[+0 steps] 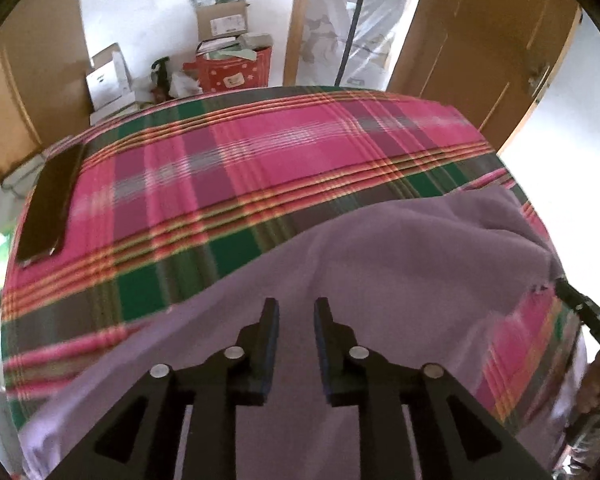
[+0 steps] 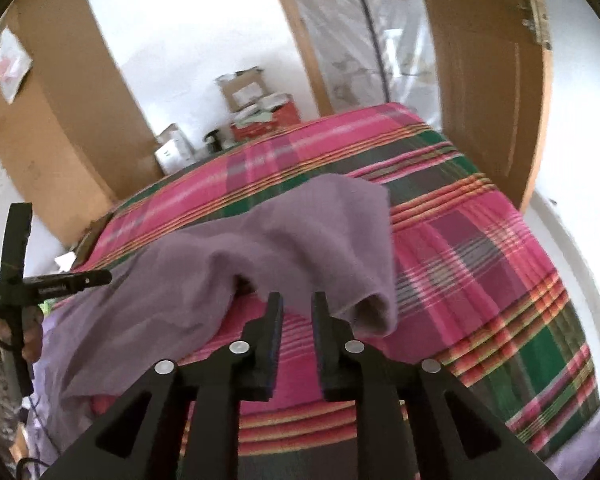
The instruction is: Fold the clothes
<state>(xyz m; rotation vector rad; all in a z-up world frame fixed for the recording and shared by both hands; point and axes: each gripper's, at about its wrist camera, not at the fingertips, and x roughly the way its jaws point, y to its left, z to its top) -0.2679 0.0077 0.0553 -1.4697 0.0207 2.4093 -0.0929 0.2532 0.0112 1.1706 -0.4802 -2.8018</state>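
Lying crumpled on the plaid bed point(image 1: 260, 168), the purple garment point(image 2: 292, 232) runs across before both grippers, directly under the left gripper point(image 1: 296, 312) and just beyond the right gripper point(image 2: 296, 304), both with narrowly parted fingers holding nothing.

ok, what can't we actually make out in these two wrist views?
- Purple garment: its near end runs under the left gripper and off the bottom edge in the left wrist view, so its type is unclear.
- Sleeve opening: inside is dark in the right wrist view.
- Dark flat object on the plaid cover: blurred, could be a phone.
- Box labels: too small.
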